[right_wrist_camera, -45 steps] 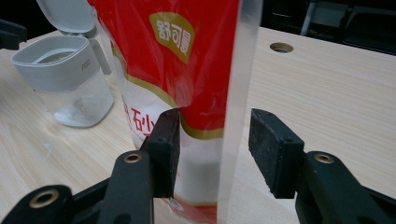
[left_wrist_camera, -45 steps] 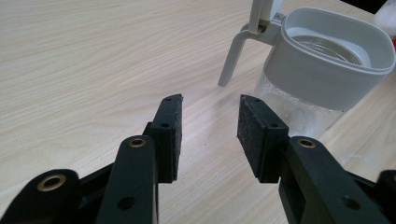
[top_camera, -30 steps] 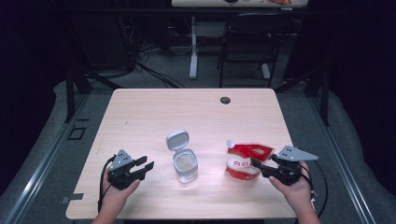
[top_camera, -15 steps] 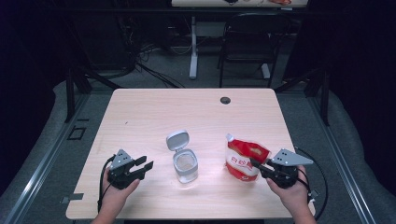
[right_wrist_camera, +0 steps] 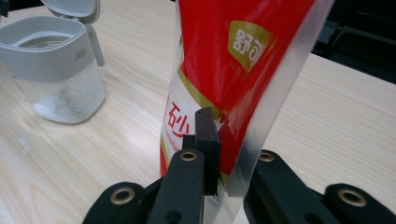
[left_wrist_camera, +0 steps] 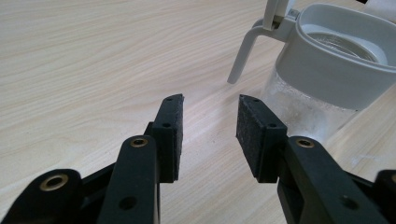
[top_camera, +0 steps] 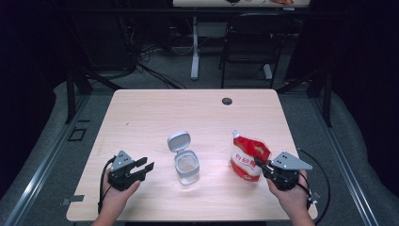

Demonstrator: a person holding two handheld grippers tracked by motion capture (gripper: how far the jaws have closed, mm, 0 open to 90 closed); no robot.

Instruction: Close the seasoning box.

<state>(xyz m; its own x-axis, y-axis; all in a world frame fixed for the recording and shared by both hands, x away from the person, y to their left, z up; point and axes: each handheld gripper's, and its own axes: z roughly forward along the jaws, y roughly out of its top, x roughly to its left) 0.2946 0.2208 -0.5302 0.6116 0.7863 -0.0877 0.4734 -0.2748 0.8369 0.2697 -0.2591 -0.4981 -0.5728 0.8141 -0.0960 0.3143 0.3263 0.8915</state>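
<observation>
Two things stand mid-table: a glossy red pouch and, left of it, a clear jar with a grey flip lid. The right gripper has just been closing and pinches the pouch's crinkled side seam; its view shows white grains in the jar. The left gripper rests spread, holding nothing.

A red pouch with white lettering, a grey-lidded clear jar, pale wood-grain table.

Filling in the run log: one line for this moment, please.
right gripper: just closed on red pouch | left gripper: open, nothing between fingers | jar: lid open
</observation>
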